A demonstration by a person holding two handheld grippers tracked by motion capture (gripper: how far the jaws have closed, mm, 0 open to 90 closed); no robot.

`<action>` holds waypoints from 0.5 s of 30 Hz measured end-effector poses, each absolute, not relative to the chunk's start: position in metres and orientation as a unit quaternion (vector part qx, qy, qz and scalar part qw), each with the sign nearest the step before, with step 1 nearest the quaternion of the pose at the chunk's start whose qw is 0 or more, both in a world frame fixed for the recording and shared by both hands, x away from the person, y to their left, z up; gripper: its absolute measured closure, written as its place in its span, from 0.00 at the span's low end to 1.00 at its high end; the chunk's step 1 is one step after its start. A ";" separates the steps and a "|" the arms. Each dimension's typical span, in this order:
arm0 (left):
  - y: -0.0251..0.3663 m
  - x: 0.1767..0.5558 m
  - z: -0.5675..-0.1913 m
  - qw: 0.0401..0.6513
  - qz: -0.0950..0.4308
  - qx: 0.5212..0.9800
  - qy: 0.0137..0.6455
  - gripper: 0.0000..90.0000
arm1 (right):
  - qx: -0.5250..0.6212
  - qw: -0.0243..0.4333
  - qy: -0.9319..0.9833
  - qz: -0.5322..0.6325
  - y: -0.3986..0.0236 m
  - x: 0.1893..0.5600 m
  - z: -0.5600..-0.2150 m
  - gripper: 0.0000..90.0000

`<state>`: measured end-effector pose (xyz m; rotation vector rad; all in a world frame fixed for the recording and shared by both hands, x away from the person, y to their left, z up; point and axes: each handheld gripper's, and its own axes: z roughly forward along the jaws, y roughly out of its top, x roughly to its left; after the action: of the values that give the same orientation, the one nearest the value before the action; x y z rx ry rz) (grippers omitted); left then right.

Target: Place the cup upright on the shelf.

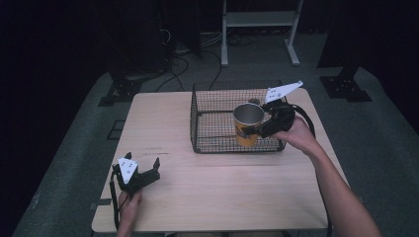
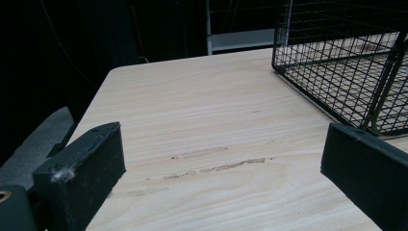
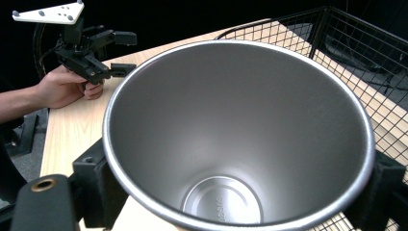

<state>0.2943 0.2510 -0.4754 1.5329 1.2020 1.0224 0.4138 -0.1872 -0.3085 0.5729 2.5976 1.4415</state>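
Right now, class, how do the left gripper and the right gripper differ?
The right gripper is shut on the metal cup, held over the wire basket; the left gripper is open, holding nothing. The right is raised; the left sits low near the table. Both are black and hand-held.

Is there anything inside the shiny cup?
Empty. The cup, clamped in the right gripper, shows a bare metal bottom.

Embossed lettering on the inside bottom of the cup (image 3: 222, 204) is too blurred to read; no other text is legible
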 end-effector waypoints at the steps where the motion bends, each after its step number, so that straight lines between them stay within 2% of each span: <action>1: 0.251 0.294 -0.475 0.454 0.414 0.621 0.487 0.01 | 0.191 0.058 0.857 0.475 -0.187 0.415 -0.309 0.15; 15: 0.251 0.294 -0.475 0.453 0.414 0.621 0.486 0.01 | 0.201 0.057 0.860 0.465 -0.176 0.440 -0.302 0.15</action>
<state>0.2939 0.2511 -0.4753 1.5343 1.2005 1.0229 0.4396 -0.1756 -0.3025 0.6101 2.6097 1.4096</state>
